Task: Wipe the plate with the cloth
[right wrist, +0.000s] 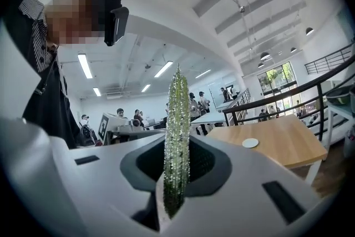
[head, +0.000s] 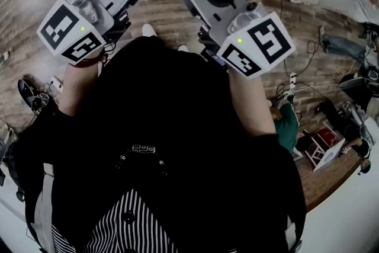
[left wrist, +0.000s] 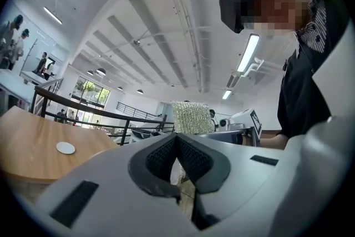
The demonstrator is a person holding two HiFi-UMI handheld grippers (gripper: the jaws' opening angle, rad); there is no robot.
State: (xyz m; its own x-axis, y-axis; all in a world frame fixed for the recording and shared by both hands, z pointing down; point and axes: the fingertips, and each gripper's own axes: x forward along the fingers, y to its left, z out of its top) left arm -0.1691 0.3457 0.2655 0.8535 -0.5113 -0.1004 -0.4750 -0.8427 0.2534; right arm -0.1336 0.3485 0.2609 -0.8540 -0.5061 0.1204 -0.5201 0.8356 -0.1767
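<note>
Cloth (right wrist: 177, 119) is clamped upright by right gripper (right wrist: 176, 166). Left gripper (left wrist: 177, 140) is closed on nothing. Plate (right wrist: 250, 142) is seen well ahead, rightward of cloth.

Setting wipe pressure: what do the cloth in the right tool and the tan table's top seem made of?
The cloth, clamped in the right tool: soft nubby textile, likely microfibre or chenille, pale green-white, tufts glinting slightly. The table: light wood or wood-look laminate, smooth matte top, faint grain; which one is unclear.

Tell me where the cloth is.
The cloth is pinched in the right gripper, standing upright mid-frame in the right gripper view, left of the wooden table.
</note>
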